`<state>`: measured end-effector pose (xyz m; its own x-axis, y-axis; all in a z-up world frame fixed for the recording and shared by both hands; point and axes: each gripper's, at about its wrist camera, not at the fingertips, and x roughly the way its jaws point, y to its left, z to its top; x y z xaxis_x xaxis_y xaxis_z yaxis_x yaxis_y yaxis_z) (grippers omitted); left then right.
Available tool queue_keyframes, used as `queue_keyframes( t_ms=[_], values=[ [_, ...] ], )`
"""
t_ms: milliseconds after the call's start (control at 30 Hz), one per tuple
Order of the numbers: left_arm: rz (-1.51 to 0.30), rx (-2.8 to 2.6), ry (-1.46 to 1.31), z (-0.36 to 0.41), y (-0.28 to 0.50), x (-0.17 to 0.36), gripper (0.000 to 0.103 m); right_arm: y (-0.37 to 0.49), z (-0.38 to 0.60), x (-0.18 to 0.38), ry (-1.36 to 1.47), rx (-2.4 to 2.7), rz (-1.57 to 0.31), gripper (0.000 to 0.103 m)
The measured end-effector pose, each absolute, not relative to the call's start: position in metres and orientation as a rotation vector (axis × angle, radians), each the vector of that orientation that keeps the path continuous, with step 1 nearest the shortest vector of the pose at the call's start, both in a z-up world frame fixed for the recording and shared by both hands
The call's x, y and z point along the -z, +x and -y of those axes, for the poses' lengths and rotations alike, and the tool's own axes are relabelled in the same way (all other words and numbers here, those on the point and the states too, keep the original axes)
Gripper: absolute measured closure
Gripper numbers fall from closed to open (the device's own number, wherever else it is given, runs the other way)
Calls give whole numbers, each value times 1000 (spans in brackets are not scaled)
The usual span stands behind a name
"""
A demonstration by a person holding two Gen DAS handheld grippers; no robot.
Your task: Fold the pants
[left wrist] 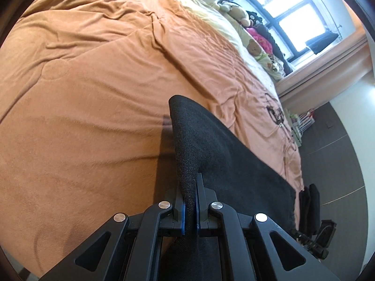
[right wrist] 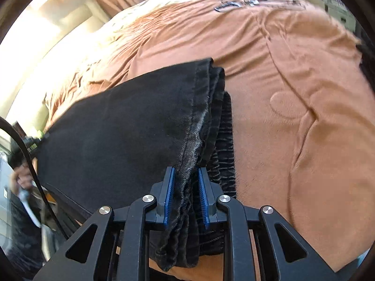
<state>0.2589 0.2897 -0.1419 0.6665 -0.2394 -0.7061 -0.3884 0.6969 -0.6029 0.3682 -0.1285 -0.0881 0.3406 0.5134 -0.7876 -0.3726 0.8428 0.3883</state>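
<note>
The black pants (left wrist: 222, 154) hang folded over the orange bed cover (left wrist: 93, 93). My left gripper (left wrist: 190, 187) is shut on a thin folded edge of them, and the cloth rises from its blue pads and drapes away to the right. In the right wrist view the pants (right wrist: 131, 126) spread to the left, their hem and ribbed elastic waistband stacked at the right edge. My right gripper (right wrist: 185, 171) holds that thick bunch, which fills the gap between its blue pads. The cover (right wrist: 293, 70) lies beneath.
A window (left wrist: 288, 7) with stuffed toys (left wrist: 253, 46) on its ledge lies beyond the bed. Dark floor (left wrist: 339, 152) runs along the bed's right side, with a black object (left wrist: 309, 199) at the corner. A person's hand (right wrist: 21, 178) and a black cable (right wrist: 30, 161) show at far left.
</note>
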Motion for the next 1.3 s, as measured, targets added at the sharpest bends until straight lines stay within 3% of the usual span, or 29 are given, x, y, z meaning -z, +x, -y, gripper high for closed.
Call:
queue_keyframes(
  t_ms=[33,67,100,233,500,633,700,933,1000,1300],
  values=[
    [-871,-100,-822,-289,259,145,97,371,131,92,167,-576,-1085,76],
    [-875,-102,-824,-290,259,146,97,375,135,96,177,-562,-1091,63],
    [-881,-106,-826,-290,259,149,97,377,137,100,191,-555,-1094,57],
    [-910,-129,-821,-289,259,156,95,385,142,116,239,-590,-1109,57],
    [-976,-175,-769,-277,251,163,83,378,145,114,222,-573,-1077,73],
    [-984,-195,-728,-273,239,157,59,358,156,99,274,-597,-1058,73],
    [-983,-190,-716,-272,231,154,56,350,165,95,319,-626,-1046,73],
    [-978,-192,-714,-266,212,150,50,324,209,103,529,-667,-1040,57],
    [-970,-196,-715,-264,207,149,47,318,216,112,580,-671,-1046,48],
    [-965,-193,-731,-256,191,151,41,312,213,139,699,-716,-1081,46]
  ],
)
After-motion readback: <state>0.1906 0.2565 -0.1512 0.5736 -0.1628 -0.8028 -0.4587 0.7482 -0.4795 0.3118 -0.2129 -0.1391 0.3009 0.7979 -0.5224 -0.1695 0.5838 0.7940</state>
